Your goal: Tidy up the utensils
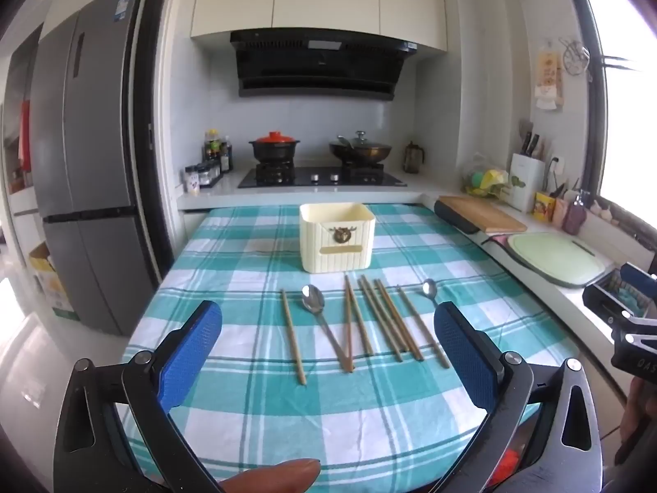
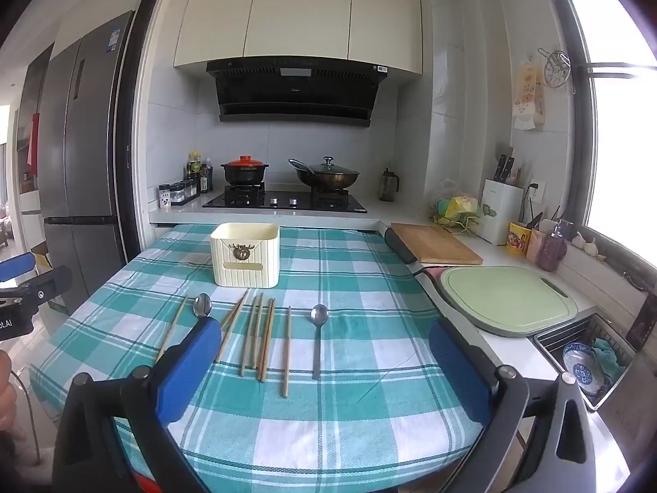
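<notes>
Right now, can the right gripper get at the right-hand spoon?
Probably yes. The right gripper is open and empty, and the spoon lies flat on the cloth straight ahead between its fingers, apart from the nearest chopstick. Nothing lies across the path.

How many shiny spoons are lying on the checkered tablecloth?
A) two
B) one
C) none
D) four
A: two metal spoons lie among the chopsticks in front of the cream box, a bigger spoon toward the left and a smaller spoon toward the right, both flat on the tablecloth.
</notes>
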Available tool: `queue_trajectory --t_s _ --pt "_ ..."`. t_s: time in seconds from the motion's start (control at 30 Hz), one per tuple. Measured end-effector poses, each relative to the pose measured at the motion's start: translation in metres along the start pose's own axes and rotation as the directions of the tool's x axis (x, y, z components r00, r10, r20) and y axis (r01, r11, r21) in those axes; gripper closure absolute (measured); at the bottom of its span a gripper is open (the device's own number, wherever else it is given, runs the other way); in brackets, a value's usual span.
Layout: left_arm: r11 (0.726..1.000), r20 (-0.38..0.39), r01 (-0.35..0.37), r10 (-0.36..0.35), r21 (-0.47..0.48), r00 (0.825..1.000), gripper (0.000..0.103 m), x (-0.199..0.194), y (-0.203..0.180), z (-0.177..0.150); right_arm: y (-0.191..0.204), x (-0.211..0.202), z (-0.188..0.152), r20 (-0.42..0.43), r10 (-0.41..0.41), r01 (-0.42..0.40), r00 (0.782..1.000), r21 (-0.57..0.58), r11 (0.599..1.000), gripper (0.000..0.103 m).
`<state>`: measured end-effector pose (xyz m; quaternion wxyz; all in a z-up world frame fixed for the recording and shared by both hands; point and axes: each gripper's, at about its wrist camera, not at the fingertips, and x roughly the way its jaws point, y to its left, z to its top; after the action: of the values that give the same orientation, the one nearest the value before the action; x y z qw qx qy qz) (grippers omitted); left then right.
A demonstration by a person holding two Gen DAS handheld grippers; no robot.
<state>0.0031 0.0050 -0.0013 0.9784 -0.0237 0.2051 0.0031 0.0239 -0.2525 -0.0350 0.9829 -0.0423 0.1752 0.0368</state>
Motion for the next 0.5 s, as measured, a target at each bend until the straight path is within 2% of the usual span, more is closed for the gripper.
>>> queue_trajectory --t_s 0.07,0.1,0.5 --pt "1.000 -0.001 -0.001 0.001 -0.001 1.000 0.000 -0.0002 0.0000 -0.0002 0.0001 0.0000 0.0008 -0.007 0.002 -0.002 1.000 0.003 1.000 0.000" --pt "1.000 -0.001 -0.002 0.002 -0.001 1.000 0.000 -0.0002 -0.0006 -0.0004 -0.0018 -0.0048 -0.0010 0.034 -0.001 0.000 0.999 0.012 1.000 0.000" --pt "1.000 -0.015 -0.019 0.019 0.000 1.000 0.000 0.0048 -0.0018 0.0016 0.0014 -0.0040 0.0011 0.042 0.000 -0.001 0.999 0.007 1.000 0.000"
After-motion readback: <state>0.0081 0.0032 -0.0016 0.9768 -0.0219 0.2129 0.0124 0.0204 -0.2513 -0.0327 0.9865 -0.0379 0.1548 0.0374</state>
